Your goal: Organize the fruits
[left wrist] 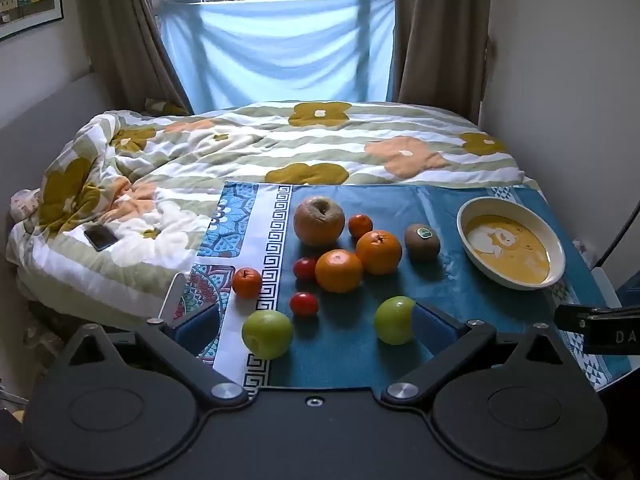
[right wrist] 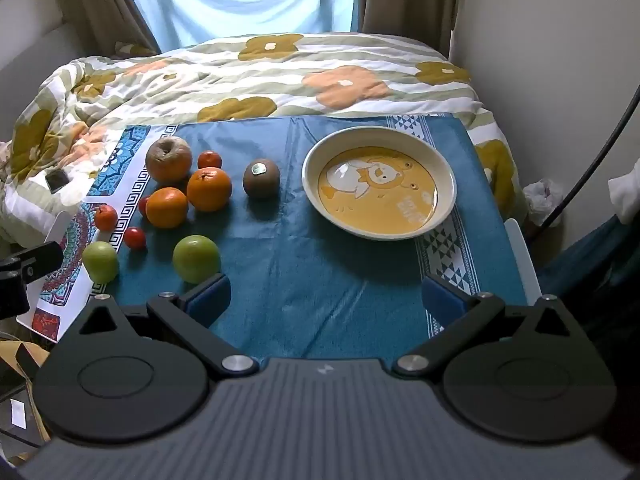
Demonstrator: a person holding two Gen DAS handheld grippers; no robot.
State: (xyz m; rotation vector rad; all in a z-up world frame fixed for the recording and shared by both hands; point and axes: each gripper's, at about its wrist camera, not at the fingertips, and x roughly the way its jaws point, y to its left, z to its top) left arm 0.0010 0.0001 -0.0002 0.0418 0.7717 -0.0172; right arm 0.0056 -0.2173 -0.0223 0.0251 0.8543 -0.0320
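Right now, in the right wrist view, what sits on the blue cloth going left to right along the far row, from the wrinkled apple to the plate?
wrinkled apple → small tangerine → kiwi with a sticker → plate, holding no fruit yet.

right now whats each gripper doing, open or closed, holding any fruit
Left gripper: open, holding nothing.
Right gripper: open, holding nothing.

The fruits (right wrist: 184,196) lie grouped on the cloth's (right wrist: 320,280) left half. The bowl (right wrist: 379,183) stands on its right half, the kiwi (right wrist: 261,178) between them. The bed (right wrist: 280,68) lies behind the cloth.
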